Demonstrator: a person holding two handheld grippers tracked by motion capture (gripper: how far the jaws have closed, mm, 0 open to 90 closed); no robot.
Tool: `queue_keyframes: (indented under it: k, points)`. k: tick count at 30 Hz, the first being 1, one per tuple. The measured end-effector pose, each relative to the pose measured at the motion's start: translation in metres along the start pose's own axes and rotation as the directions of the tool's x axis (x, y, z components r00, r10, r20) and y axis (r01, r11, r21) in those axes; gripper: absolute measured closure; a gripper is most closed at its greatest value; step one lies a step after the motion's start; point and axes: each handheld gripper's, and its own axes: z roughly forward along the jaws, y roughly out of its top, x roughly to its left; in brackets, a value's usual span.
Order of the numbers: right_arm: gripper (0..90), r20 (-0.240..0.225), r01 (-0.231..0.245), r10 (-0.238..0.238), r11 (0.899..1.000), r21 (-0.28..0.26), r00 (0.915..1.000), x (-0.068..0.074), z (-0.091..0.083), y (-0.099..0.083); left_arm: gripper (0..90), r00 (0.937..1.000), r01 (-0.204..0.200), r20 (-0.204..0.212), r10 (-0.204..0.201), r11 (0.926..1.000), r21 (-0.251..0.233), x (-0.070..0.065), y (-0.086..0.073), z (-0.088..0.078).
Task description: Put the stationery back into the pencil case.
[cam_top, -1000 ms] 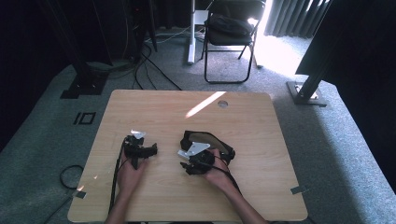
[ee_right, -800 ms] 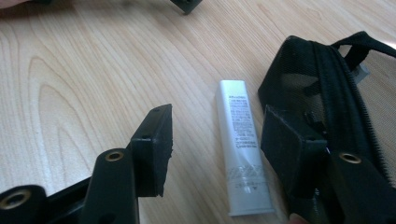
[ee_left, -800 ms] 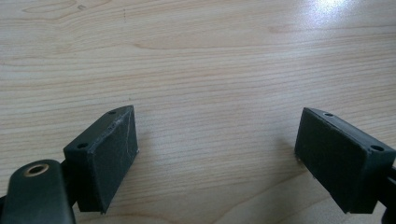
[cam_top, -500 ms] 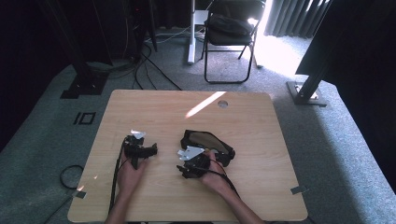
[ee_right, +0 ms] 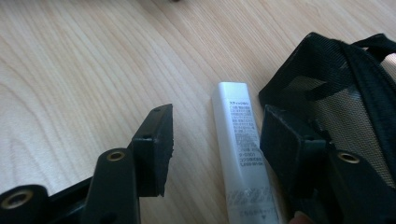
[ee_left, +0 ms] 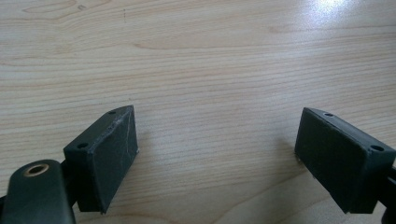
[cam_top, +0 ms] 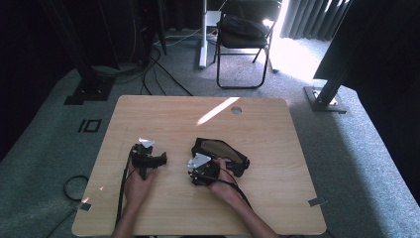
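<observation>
White tube between open right jaws

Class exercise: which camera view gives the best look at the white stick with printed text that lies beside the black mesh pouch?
The right gripper view: the white stick lies close up between the open right gripper, print legible, beside the black mesh pouch. In the high view the right gripper and hand cover that spot. The left gripper view looks at bare table.

white stick tube, small black Japanese print on its side, too fine to read
</observation>
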Motion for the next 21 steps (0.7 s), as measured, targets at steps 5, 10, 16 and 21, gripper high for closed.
queue_keyframes:
  k: [5,10,16,21]
  points:
    - [45.6,0.005,-0.002,0.002,1.000,0.011,1.0000,-0.002,0.003,0.001,13.4,1.0000,0.000,0.000,0.000,1.0000,0.001,0.000,0.000,0.000]
    - [51.2,-0.011,-0.010,0.011,0.999,0.039,0.9999,-0.004,0.006,-0.002,13.4,1.0000,0.000,0.000,0.000,1.0000,0.000,0.000,0.000,0.000]
    - [66.4,-0.054,-0.004,0.006,0.999,0.040,0.9985,-0.002,0.002,-0.007,13.4,1.0000,0.000,0.000,0.000,1.0000,0.001,0.000,0.000,0.000]
    - [68.6,-0.069,0.002,0.001,0.999,0.047,0.9976,-0.003,-0.006,-0.013,13.4,1.0000,0.000,0.000,0.000,1.0000,0.000,0.000,0.000,0.000]
